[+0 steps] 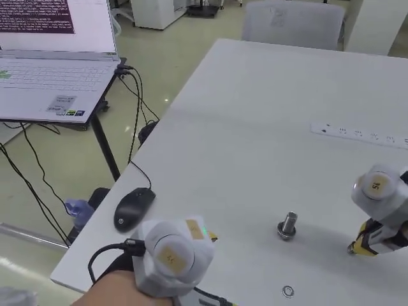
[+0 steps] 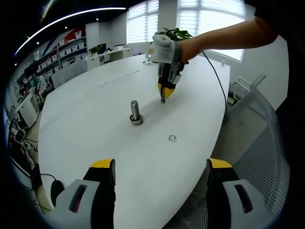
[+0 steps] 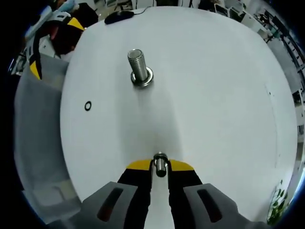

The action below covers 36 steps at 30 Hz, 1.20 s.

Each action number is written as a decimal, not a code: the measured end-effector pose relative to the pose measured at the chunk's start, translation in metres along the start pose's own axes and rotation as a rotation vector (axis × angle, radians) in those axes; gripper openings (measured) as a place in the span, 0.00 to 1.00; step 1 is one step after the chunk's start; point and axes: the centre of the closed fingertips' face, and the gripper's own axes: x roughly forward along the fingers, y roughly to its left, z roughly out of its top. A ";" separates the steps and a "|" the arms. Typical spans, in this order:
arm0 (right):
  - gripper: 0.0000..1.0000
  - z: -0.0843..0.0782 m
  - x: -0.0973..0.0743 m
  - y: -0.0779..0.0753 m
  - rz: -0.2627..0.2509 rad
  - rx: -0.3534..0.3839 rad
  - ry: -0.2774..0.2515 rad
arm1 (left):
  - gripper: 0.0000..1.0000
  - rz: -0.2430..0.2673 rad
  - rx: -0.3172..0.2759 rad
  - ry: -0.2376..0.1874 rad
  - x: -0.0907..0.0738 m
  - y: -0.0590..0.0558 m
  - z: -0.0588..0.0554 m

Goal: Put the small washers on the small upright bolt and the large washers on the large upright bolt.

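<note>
A large steel bolt (image 1: 288,225) stands upright on the white table (image 1: 255,146) with a washer around its base; it also appears as the large bolt (image 2: 136,112) and large bolt (image 3: 139,67). A small loose washer (image 1: 288,292) lies flat near the table's front edge, seen too as the washer (image 2: 172,138) and washer (image 3: 87,106). My right gripper (image 3: 160,168) is shut on a small bolt (image 3: 160,164), its tip down at the table to the right of the large bolt; the right gripper (image 1: 354,247) and right gripper (image 2: 163,95) show this. My left gripper (image 2: 161,164) is open with nothing between its fingers, near the front edge.
A black mouse (image 1: 134,207) and its cable lie at the table's left edge. A laptop (image 1: 54,70) sits on a side stand to the left. A white power strip (image 1: 360,134) lies at the far right. A mesh chair (image 2: 259,143) stands by the table.
</note>
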 end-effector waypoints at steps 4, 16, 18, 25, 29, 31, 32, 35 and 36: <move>0.13 0.000 0.003 0.000 0.001 -0.008 -0.001 | 0.77 -0.001 0.000 -0.001 0.000 0.001 0.000; 0.13 -0.002 0.006 -0.003 -0.010 -0.028 0.008 | 0.75 -0.007 -0.002 0.007 0.000 0.000 -0.003; 0.14 -0.003 0.006 -0.003 -0.013 -0.023 0.007 | 0.75 -0.006 -0.002 0.009 0.000 0.000 -0.003; 0.14 -0.004 0.006 -0.002 -0.013 -0.023 0.004 | 0.74 -0.006 0.002 0.009 -0.001 0.001 -0.002; 0.17 -0.003 0.005 -0.003 -0.015 -0.020 -0.005 | 0.74 -0.012 0.005 0.014 -0.001 -0.001 -0.003; 0.17 -0.003 0.004 -0.003 -0.013 -0.025 -0.001 | 0.73 -0.012 0.008 0.015 -0.002 0.000 -0.003; 0.18 -0.003 0.004 -0.003 -0.013 -0.029 -0.001 | 0.73 -0.011 0.009 0.013 -0.002 0.001 -0.002; 0.19 -0.003 0.003 -0.004 -0.011 -0.031 0.000 | 0.73 -0.009 0.008 0.013 -0.003 0.002 -0.002; 0.19 -0.003 0.003 -0.005 -0.012 -0.033 0.000 | 0.73 -0.009 0.009 0.015 -0.003 0.003 -0.002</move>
